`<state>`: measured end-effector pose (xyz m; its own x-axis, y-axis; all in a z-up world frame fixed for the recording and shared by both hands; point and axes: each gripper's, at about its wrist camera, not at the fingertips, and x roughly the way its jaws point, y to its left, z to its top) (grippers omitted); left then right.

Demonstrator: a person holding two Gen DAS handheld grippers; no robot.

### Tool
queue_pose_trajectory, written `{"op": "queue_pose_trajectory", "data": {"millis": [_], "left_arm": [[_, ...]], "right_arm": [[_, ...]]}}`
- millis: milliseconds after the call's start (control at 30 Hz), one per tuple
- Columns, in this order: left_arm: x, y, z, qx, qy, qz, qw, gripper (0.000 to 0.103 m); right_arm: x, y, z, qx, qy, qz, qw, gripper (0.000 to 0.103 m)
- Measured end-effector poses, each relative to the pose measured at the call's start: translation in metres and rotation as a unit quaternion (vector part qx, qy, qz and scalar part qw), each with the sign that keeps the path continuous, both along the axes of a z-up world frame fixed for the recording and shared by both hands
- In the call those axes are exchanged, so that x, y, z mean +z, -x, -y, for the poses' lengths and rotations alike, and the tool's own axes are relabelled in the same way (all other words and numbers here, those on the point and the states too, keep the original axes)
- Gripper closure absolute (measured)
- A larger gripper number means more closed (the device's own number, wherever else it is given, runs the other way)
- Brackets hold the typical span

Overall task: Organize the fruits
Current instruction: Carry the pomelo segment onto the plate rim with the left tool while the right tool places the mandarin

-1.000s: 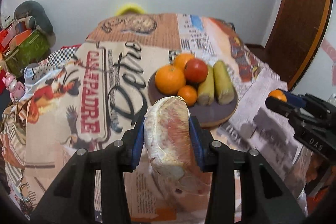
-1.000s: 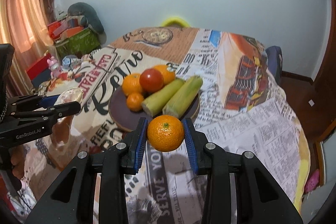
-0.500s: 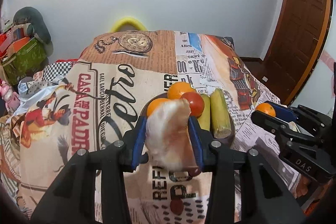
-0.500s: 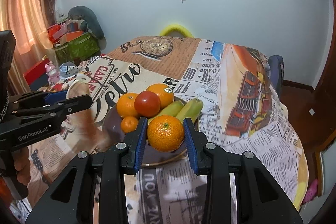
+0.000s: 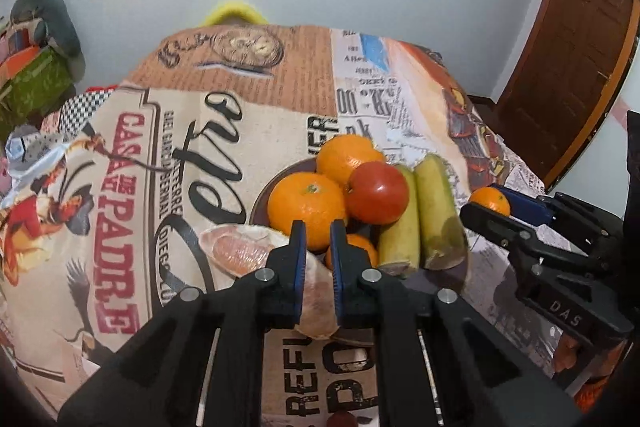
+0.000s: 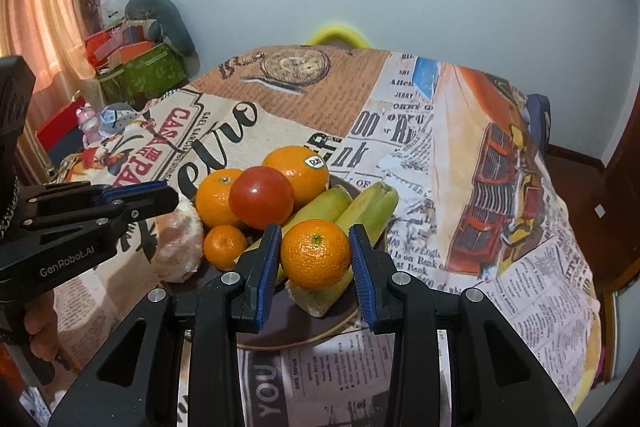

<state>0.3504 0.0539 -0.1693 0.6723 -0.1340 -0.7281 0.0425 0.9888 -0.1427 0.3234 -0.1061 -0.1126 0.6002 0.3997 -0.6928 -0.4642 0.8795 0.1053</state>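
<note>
A dark round plate [image 6: 320, 327] holds two large oranges [image 6: 296, 171], a red tomato [image 6: 262, 197], a small mandarin [image 6: 224, 247] and two green corn cobs [image 6: 360, 211]. A peeled pomelo piece [image 5: 248, 251] lies at the plate's left edge, also in the right wrist view [image 6: 178, 243]. My left gripper [image 5: 318, 267] is just above it, its jaws nearly closed and holding nothing. My right gripper [image 6: 314, 259] is shut on a mandarin [image 6: 316, 253], held over the plate's front; it also shows in the left wrist view [image 5: 490, 201].
The table is covered by a printed newspaper-style cloth [image 6: 420, 131]. A yellow chair back [image 6: 340, 37] stands at the far edge. Boxes and toys [image 6: 136, 67] are piled to the left. A wooden door [image 5: 580, 47] is at the right.
My left gripper has let go of the pomelo piece at the plate's left edge and closed its jaws. My right gripper has carried the mandarin forward over the plate.
</note>
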Motion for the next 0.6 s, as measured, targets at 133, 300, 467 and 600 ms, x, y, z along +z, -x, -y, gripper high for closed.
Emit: {"op": "queue_pose_trajectory", "data": {"millis": [133, 300, 467, 600], "left_arm": [[-0.003, 0.000, -0.009, 0.008, 0.019, -0.006, 0.9998, 0.093], [-0.006, 0.000, -0.012, 0.013, 0.008, -0.009, 0.9998, 0.086], [-0.011, 0.000, -0.014, 0.012, 0.005, -0.015, 0.9998, 0.083], [-0.013, 0.002, -0.013, 0.011, 0.002, -0.018, 0.9998, 0.079]], "right_arm": [[-0.004, -0.006, -0.002, 0.001, 0.000, -0.006, 1.000, 0.071], [-0.010, -0.014, -0.011, 0.009, 0.001, -0.014, 1.000, 0.071], [-0.016, -0.015, -0.022, 0.016, 0.018, -0.015, 1.000, 0.071], [-0.022, -0.018, -0.024, 0.023, 0.022, -0.029, 0.999, 0.070]]}}
